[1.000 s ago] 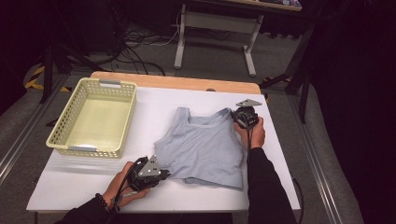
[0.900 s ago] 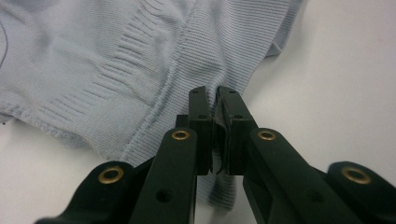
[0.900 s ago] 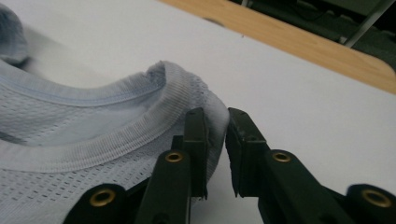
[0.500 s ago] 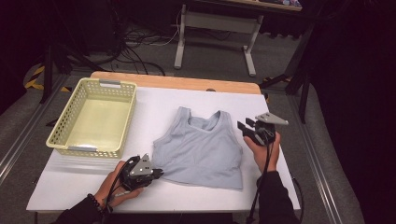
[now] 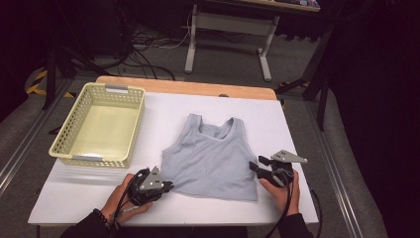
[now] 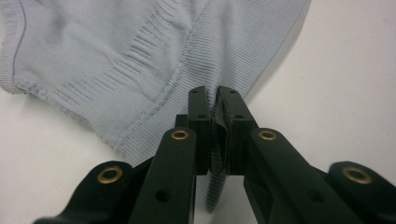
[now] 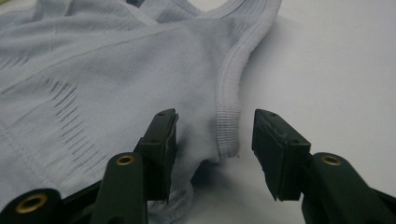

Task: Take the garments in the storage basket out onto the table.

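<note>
A light grey ribbed tank top lies flat on the white table, neck away from me. My left gripper sits at the top's near left corner, shut on the hem fabric, which is pinched between its jaws. My right gripper rests at the top's right side, low on the table. Its jaws have just been opening and stand apart. The ribbed armhole edge of the top lies between them, and the pads do not press on it.
A pale yellow perforated basket stands at the table's left, with nothing in it. A wooden strip runs along the far edge. Beyond the table are desk legs and cables on the floor.
The right gripper let go of the top's right shoulder strap, opened, and travelled back toward me along the top's right side. The strap now lies flat. The left gripper stayed put.
</note>
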`<state>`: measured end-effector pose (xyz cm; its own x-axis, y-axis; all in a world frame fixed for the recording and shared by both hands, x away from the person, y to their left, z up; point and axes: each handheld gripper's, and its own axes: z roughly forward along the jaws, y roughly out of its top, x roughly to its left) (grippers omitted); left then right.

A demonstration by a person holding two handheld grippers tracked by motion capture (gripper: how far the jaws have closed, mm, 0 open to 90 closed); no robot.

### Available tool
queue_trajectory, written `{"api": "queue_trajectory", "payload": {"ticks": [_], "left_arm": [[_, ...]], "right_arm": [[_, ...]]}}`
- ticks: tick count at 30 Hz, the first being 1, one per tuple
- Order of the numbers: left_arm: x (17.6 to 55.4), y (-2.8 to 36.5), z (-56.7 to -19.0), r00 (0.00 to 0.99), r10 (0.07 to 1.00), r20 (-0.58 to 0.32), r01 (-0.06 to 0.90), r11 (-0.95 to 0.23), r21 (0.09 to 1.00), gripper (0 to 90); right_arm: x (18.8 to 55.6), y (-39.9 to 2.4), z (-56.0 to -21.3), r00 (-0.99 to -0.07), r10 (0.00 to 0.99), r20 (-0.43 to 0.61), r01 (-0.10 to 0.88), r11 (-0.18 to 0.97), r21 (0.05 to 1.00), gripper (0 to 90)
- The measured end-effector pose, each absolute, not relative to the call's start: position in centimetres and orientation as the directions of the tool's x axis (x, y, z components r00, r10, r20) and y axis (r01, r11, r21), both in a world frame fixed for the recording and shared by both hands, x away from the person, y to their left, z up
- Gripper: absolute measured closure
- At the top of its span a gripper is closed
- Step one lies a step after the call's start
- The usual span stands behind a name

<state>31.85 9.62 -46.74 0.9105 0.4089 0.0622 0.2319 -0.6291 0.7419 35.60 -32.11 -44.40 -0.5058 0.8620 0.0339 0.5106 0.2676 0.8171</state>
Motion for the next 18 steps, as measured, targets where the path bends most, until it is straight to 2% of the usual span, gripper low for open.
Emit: {"api": "queue_trajectory", "payload": {"ticks": [5, 11, 14, 18], "left_arm": [[31.73, 9.48, -46.77, 0.914, 0.4, 0.064, 0.225, -0.632, 0.742, 84.8], [31.57, 9.27, -46.79, 0.918, 0.392, 0.056, 0.223, -0.629, 0.745, 84.9], [31.32, 8.92, -46.78, 0.921, 0.385, 0.058, 0.216, -0.631, 0.745, 84.9], [31.2, 8.79, -46.79, 0.923, 0.381, 0.057, 0.214, -0.632, 0.745, 84.8]], "right_arm": [[36.23, -31.15, -45.49, -0.512, 0.859, -0.016, 0.536, 0.334, 0.776, 54.2], [36.2, -31.07, -45.46, -0.488, 0.872, -0.037, 0.532, 0.331, 0.78, 66.0], [36.18, -31.05, -45.4, -0.472, 0.879, -0.066, 0.518, 0.337, 0.786, 66.0], [35.86, -31.22, -45.07, -0.445, 0.892, -0.085, 0.508, 0.329, 0.796, 59.2]]}}
